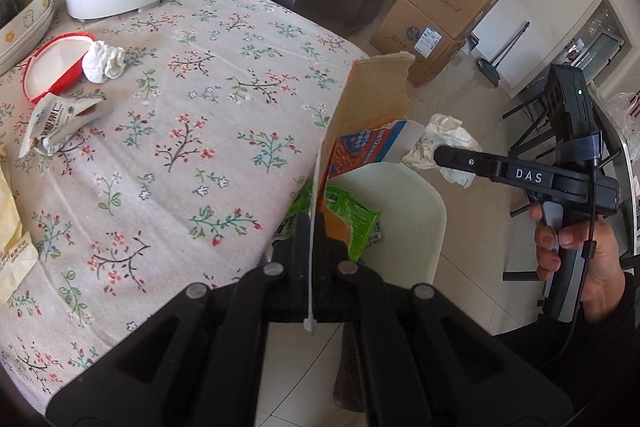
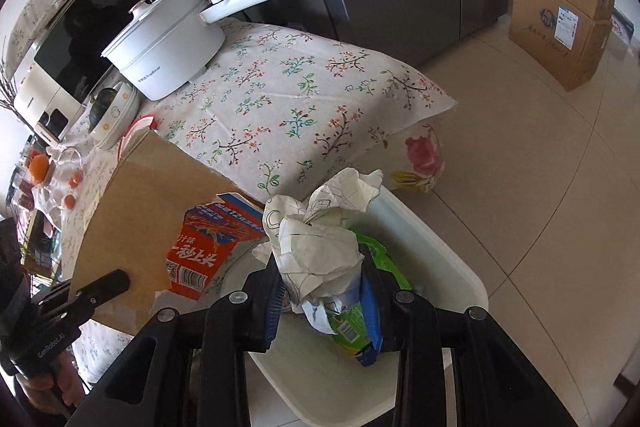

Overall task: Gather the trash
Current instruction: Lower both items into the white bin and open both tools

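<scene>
My right gripper (image 2: pixel 322 291) jaws pinch crumpled paper (image 2: pixel 320 239) above the white bin (image 2: pixel 452 291), beside the torn cardboard carton (image 2: pixel 148 195).

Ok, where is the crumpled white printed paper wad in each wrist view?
Left wrist view: the crumpled white printed paper wad sits right of centre, clamped at the tip of the right gripper, above the floor.
Right wrist view: bottom centre, pinched between the fingers, over the white plastic bin.
Shared landmark: the torn brown cardboard box with orange print, held by the left gripper.
</scene>
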Demonstrator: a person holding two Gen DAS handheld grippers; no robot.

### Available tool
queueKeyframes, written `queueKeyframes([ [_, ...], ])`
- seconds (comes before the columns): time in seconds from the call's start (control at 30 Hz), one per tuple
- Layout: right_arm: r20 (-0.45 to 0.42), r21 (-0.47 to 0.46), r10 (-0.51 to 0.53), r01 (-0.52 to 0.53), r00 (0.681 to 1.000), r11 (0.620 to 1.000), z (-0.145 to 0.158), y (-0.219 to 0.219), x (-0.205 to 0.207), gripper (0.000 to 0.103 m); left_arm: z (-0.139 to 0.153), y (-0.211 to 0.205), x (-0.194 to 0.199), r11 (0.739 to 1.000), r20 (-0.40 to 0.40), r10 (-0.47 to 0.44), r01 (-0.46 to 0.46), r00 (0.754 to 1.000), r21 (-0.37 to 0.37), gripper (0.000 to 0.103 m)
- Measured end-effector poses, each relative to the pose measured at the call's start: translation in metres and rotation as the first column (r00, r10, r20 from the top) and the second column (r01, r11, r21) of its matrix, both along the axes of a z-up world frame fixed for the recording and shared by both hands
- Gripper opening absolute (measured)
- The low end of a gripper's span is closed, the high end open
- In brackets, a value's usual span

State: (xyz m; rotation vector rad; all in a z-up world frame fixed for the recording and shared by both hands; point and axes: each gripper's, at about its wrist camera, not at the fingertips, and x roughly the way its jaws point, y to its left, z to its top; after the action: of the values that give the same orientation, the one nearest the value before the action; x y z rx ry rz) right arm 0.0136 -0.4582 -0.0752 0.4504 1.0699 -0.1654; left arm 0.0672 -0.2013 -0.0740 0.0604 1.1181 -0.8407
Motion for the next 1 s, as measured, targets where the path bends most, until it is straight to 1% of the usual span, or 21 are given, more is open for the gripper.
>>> queueKeyframes([
  [0.3,-0.025,-0.002,-0.046,0.046,0.999,0.999,-0.006,-0.023,-0.025,0.034,-0.024,-0.038,-0.013,0.997,-0.016,-0.054,0.055,0.998,0.050,0.001],
  [0.43,-0.034,-0.003,-0.058,0.058,0.998,0.998,-0.007,-0.028,-0.030,0.034,-0.030,-0.049,-0.020,0.994,0.011,-0.087,0.086,0.996,0.070,0.001],
  [0.47,-0.035,-0.003,-0.060,0.060,0.998,0.998,-0.008,-0.028,-0.030,0.034,-0.030,-0.051,-0.022,0.992,0.030,-0.099,0.096,0.995,0.081,0.008],
  [0.5,-0.035,-0.003,-0.061,0.061,0.998,0.998,-0.007,-0.029,-0.030,0.034,-0.031,-0.054,-0.023,0.989,0.044,-0.116,0.111,0.992,0.100,0.017],
  [0.57,-0.034,-0.002,-0.061,0.061,0.998,0.998,-0.007,-0.029,-0.029,0.034,-0.027,-0.053,-0.025,0.988,0.093,-0.100,0.088,0.991,0.126,0.075],
  [0.6,-0.034,-0.003,-0.060,0.060,0.998,0.998,-0.007,-0.029,-0.029,0.034,-0.024,-0.050,-0.025,0.990,0.128,-0.081,0.064,0.989,0.126,0.083],
  [0.63,-0.033,-0.004,-0.057,0.057,0.998,0.998,-0.007,-0.028,-0.028,0.034,-0.021,-0.047,-0.025,0.990,0.149,-0.073,0.054,0.986,0.127,0.086],
  [0.67,-0.033,-0.004,-0.054,0.054,0.998,0.999,-0.007,-0.027,-0.027,0.034,-0.020,-0.046,-0.025,0.989,0.155,-0.078,0.057,0.985,0.137,0.086],
  [0.9,-0.041,-0.004,-0.025,0.025,0.999,1.000,-0.008,-0.016,-0.019,0.035,-0.020,-0.028,-0.016,0.983,0.173,-0.042,0.009,0.984,0.185,0.089],
  [1.0,-0.049,-0.007,-0.018,0.017,0.999,1.000,-0.009,-0.012,-0.016,0.035,-0.017,-0.017,-0.013,0.981,0.187,-0.021,-0.016,0.982,0.195,0.092],
])
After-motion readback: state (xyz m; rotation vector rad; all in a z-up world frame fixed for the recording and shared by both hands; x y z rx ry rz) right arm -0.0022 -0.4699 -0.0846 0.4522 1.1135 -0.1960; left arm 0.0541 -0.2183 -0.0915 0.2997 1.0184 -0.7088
